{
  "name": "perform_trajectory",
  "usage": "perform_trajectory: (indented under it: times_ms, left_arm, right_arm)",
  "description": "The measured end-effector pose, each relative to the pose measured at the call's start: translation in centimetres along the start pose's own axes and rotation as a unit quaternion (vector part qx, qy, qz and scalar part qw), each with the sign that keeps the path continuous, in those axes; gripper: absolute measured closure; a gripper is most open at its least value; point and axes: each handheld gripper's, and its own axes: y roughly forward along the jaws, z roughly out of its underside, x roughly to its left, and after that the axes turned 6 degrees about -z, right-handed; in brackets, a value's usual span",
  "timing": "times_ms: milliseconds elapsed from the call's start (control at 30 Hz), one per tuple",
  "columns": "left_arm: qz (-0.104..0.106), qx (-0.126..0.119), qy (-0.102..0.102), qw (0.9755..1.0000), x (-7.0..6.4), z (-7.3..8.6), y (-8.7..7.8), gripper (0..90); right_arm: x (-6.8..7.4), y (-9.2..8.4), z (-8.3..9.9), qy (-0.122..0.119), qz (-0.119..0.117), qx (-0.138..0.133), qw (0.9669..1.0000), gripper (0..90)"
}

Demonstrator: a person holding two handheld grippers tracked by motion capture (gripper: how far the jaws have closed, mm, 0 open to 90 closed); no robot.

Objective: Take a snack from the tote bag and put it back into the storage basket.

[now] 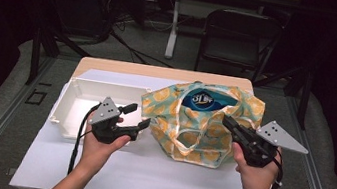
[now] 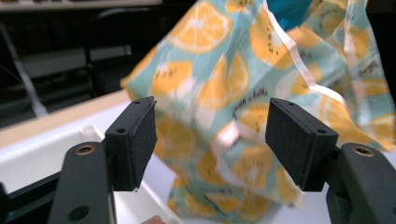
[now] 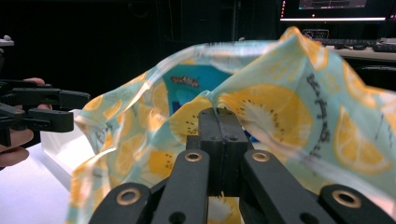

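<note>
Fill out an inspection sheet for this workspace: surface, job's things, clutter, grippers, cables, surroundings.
Surface: white sheet over a wooden table.
Job's things: orange-slice print tote bag slumped on the sheet, mouth open, a blue package inside; white plastic bin beside it.
Clutter: nothing seen.
Grippers: right gripper has its jaws shut on the bag's fabric; left gripper has its jaws open, facing the bag, nothing between them.
Cables: black cable trails from the left gripper along the forearm.
Surroundings: dark room, black folding chair and a white desk leg behind the table.
</note>
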Motion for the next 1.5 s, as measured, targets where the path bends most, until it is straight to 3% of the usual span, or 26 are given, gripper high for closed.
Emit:
perform_trajectory:
  times_ms: [133,233,333,433,467,500,533,633,700,733,767,800,867,900,933,967,1000,1100,1133,1167,1233,1367,1400,1433,1467,1500]
  left_arm:
    - [-0.006,0.003,0.026,0.9996,-0.8,-1.5,1.3,29.2]
    - [-0.029,0.029,0.046,0.9981,-1.1,-1.8,2.9,31.7]
    - [-0.057,0.034,0.05,0.9966,-1.1,-1.8,3.4,51.2]
    - [-0.05,0.036,0.045,0.9971,-0.8,-2.2,3.3,73.5]
    - [-0.027,0.036,0.038,0.9983,-0.4,-2.6,3.2,81.4]
    - [-0.027,0.036,0.038,0.9983,-0.4,-2.6,3.2,87.1]
    - [-0.006,0.035,0.032,0.9989,-0.1,-3.2,3.1,89.7]
    - [0.008,0.026,0.017,0.9995,0.6,-4.2,3.0,90.0]
    - [0.019,0.01,-0.014,0.9997,1.5,-4.9,3.0,90.0]
    - [0.019,0.01,-0.014,0.9997,1.5,-4.9,3.0,90.0]
    - [0.03,0.003,-0.051,0.9982,2.6,-5.5,3.4,90.0]
    - [0.03,0.003,-0.051,0.9982,2.6,-5.5,3.4,90.0]
    - [0.038,0.012,-0.094,0.9948,4.3,-5.9,4.8,90.0]
    - [0.038,0.012,-0.094,0.9948,4.3,-5.9,4.8,90.0]
    - [0.036,0.027,-0.128,0.9908,5.3,-5.7,5.8,90.0]
    - [0.036,0.027,-0.128,0.9908,5.3,-5.7,5.8,90.0]
    - [0.027,0.06,-0.143,0.9875,6.0,-5.1,7.0,90.0]
    - [0.027,0.108,-0.133,0.9849,5.8,-3.6,8.4,90.0]
    - [0.027,0.108,-0.133,0.9849,5.8,-3.6,8.4,90.0]
    - [0.033,0.12,-0.114,0.9857,5.4,-2.9,8.7,89.6]
    - [0.036,0.109,-0.113,0.987,5.2,-2.6,8.4,83.1]
    - [0.017,0.071,-0.088,0.9935,4.6,-2.9,6.7,60.7]
    - [0.017,0.071,-0.088,0.9935,4.6,-2.9,6.7,57.0]
    - [0.017,0.043,-0.076,0.9961,4.2,-3.2,5.7,53.8]
    - [0.017,0.043,-0.076,0.9961,4.2,-3.2,5.7,51.2]
    - [0.026,0.018,-0.059,0.9978,3.8,-3.5,4.7,48.6]
  right_arm:
    - [-0.1,0.3,-0.7,-0.004,0.001,-0.001,1.0,90.0]
    - [-0.2,0.4,-0.9,-0.005,0.002,-0.002,1.0,90.0]
    - [-0.4,0.4,-0.9,-0.004,0.002,-0.001,1.0,90.0]
    - [-0.7,0.2,-0.9,-0.009,0.006,0.0,0.9999,90.0]
    - [-0.8,0.1,-1.0,-0.009,0.008,0.003,0.9999,90.0]
    - [-0.9,0.1,-1.1,-0.01,0.007,0.001,0.9999,90.0]
    - [-1.1,0.0,-1.2,-0.011,0.011,0.0,0.9999,90.0]
    - [-1.5,0.0,-1.9,-0.02,0.019,-0.002,0.9996,90.0]
    - [-1.9,0.1,-2.6,-0.025,0.024,-0.009,0.9993,90.0]
    - [-2.1,0.1,-3.0,-0.027,0.028,-0.009,0.9992,90.0]
    - [-2.4,0.3,-3.4,-0.028,0.031,-0.011,0.9991,90.0]
    - [-2.4,0.3,-3.4,-0.028,0.031,-0.011,0.9991,90.0]
    - [-3.6,1.0,-4.8,-0.029,0.041,-0.01,0.9987,90.0]
    - [-4.0,1.3,-5.2,-0.032,0.045,-0.008,0.9984,90.0]
    - [-4.4,1.7,-5.6,-0.033,0.049,-0.006,0.9982,90.0]
    - [-4.8,2.1,-5.8,-0.035,0.055,-0.001,0.9979,90.0]
    - [-5.4,2.5,-6.0,-0.036,0.072,0.015,0.9966,90.0]
    - [-7.7,3.4,-5.1,0.009,0.095,0.034,0.9949,90.0]
    - [-8.3,3.6,-4.6,0.024,0.097,0.043,0.994,90.0]
    - [-8.9,3.8,-4.0,0.037,0.092,0.051,0.9937,90.0]
    - [-9.2,4.0,-3.1,0.043,0.088,0.061,0.9933,90.0]
    - [-8.9,4.1,-2.1,0.039,0.077,0.069,0.9938,90.0]
    - [-8.8,4.1,-2.0,0.038,0.077,0.068,0.994,90.0]
    - [-8.7,4.1,-1.9,0.036,0.076,0.068,0.9941,90.0]
    - [-8.6,4.1,-1.9,0.033,0.076,0.067,0.9943,90.0]
    - [-8.5,4.1,-1.9,0.03,0.076,0.07,0.9942,90.0]
